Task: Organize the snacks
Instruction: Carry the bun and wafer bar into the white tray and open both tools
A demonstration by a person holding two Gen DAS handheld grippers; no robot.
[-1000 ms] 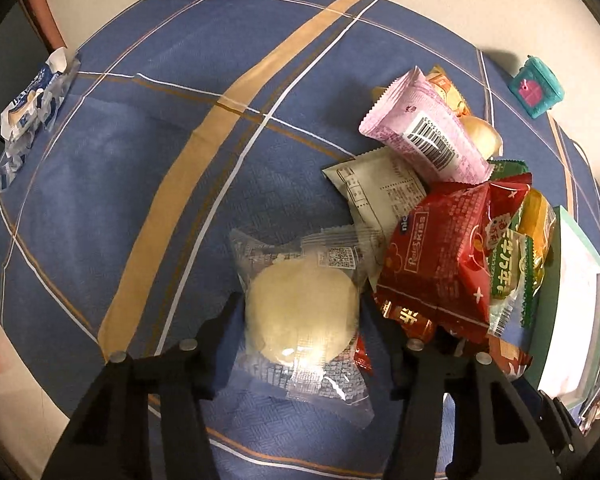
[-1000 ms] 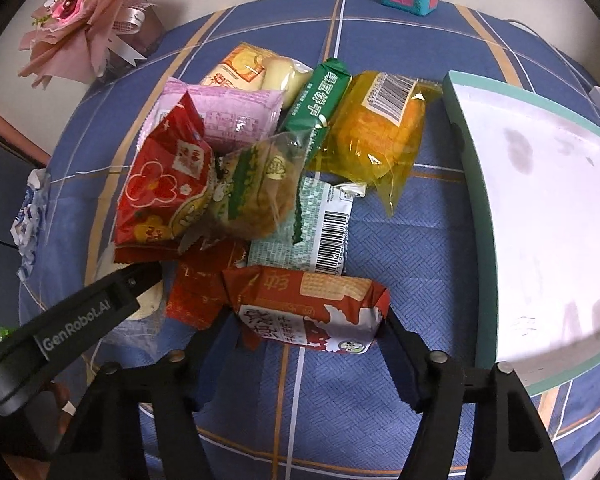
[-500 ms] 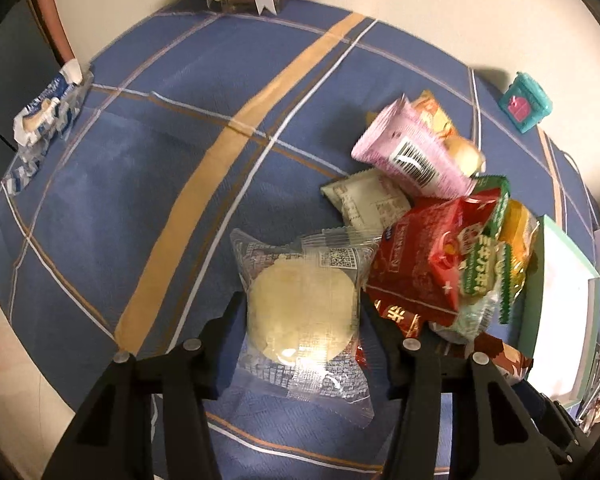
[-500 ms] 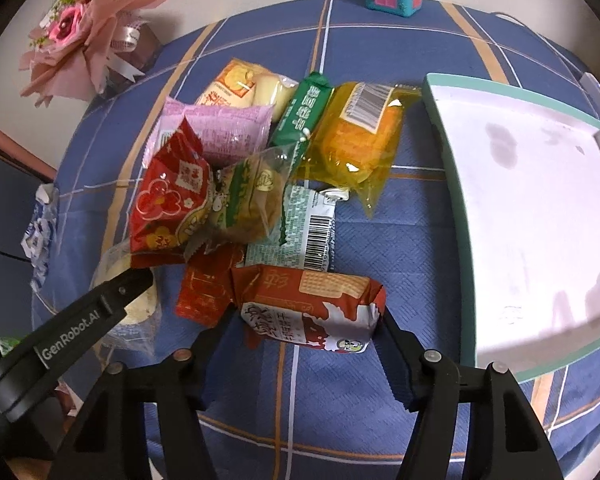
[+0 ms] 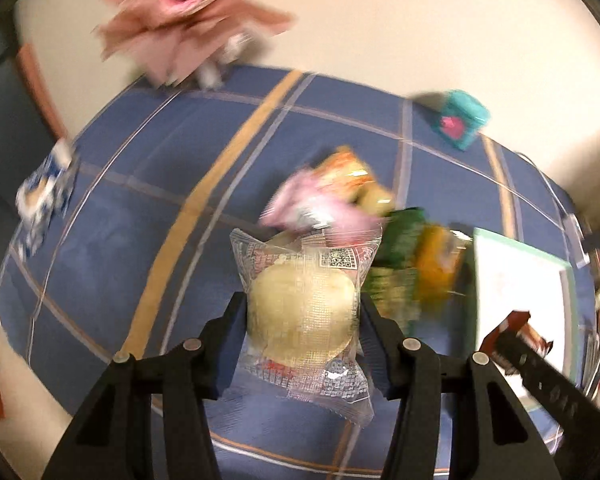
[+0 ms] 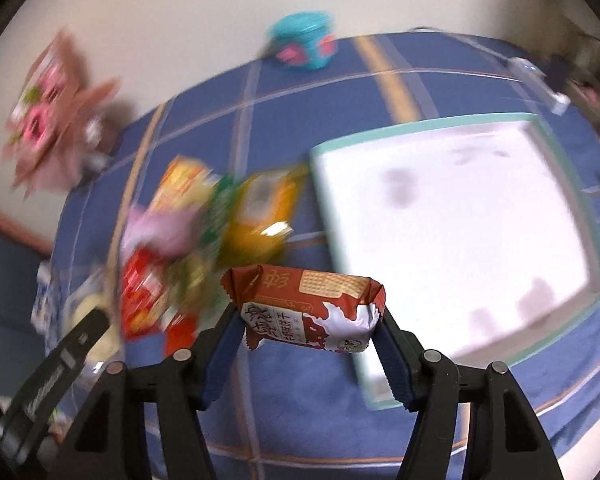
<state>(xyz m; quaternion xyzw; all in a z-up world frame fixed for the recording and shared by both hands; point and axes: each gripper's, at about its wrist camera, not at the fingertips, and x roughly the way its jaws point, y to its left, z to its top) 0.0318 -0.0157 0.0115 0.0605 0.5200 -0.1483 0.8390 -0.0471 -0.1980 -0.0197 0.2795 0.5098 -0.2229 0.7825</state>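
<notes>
in my left gripper (image 5: 302, 316) i hold the clear-wrapped pale bun (image 5: 304, 314), jaws pressed on its sides, and in my right gripper (image 6: 310, 320) i hold the red-brown biscuit pack (image 6: 306, 308), jaws clamped on its two ends. a second ago both snacks lay on the blue cloth (image 5: 140, 208) with my jaws around them; now both hang clear of it, and the blur behind them says my hands are on the move. just beyond the bun, the pile (image 6: 188, 240) of leftover snacks lies on the cloth: pink, red, green and orange packets, too smeared to tell apart well. to the right of the pile sits the white tray (image 6: 320, 184) with its green rim, nothing in it yet as far as i see. the biscuit pack already hangs over the tray's near corner, so i judge both pickups done and the tray next. farther back a teal box (image 6: 304, 50) and a pink bouquet (image 5: 188, 12) stand by the wall.
</notes>
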